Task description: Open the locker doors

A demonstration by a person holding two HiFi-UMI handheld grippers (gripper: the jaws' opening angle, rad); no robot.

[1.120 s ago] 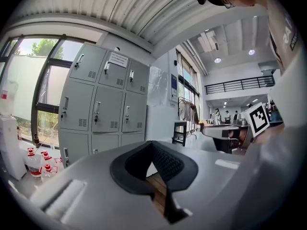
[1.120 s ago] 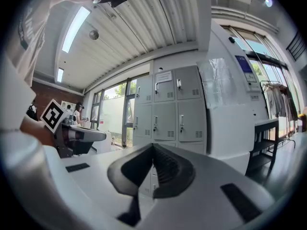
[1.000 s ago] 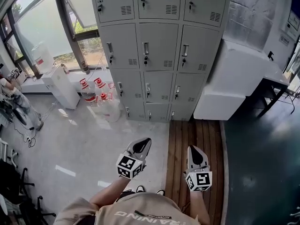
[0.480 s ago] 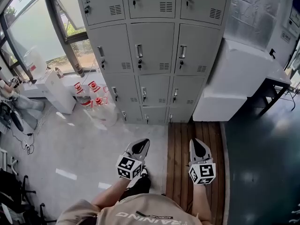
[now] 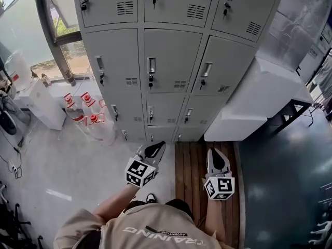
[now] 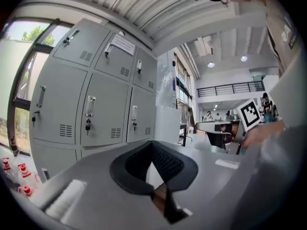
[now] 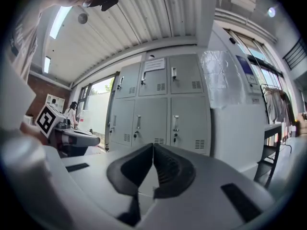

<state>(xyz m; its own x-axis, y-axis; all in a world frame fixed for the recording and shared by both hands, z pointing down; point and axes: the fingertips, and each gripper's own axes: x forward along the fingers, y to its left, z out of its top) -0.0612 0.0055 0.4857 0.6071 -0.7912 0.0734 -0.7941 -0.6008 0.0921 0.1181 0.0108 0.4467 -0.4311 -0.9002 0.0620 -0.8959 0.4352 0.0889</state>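
Facing the lockers (image 5: 171, 61), we hold both grippers level and well apart from them; no door is open. Left gripper (image 5: 154, 149): jaws closed, pads meeting at the tips, nothing between them. Right gripper (image 5: 215, 157): jaws likewise closed and empty.

Position: the lockers lie ahead of both sets of jaws. From the left jaws they sit ahead and off to the left. From the right jaws they sit straight ahead, above the tips. The two grippers stand about level with each other, so neither is clearly nearer. By line, the left jaws point toward the centre handle (image 5: 151, 65) and the right jaws toward the right handle (image 5: 207, 69).

Handles: each is a slim bar with its long axis upright, set near the left edge of its door, with a key (image 5: 150, 80) just below. We judge the hinges to be on the right edge, so a door should swing out toward us and rightward.

Assessment: closed jaws cannot take a handle. We judge that they must open before contact and arrive with the gap across the upright bar, one pad on either side. The white block (image 5: 254, 102), ahead and to the right of the right jaws, may restrict the swing of the right door.
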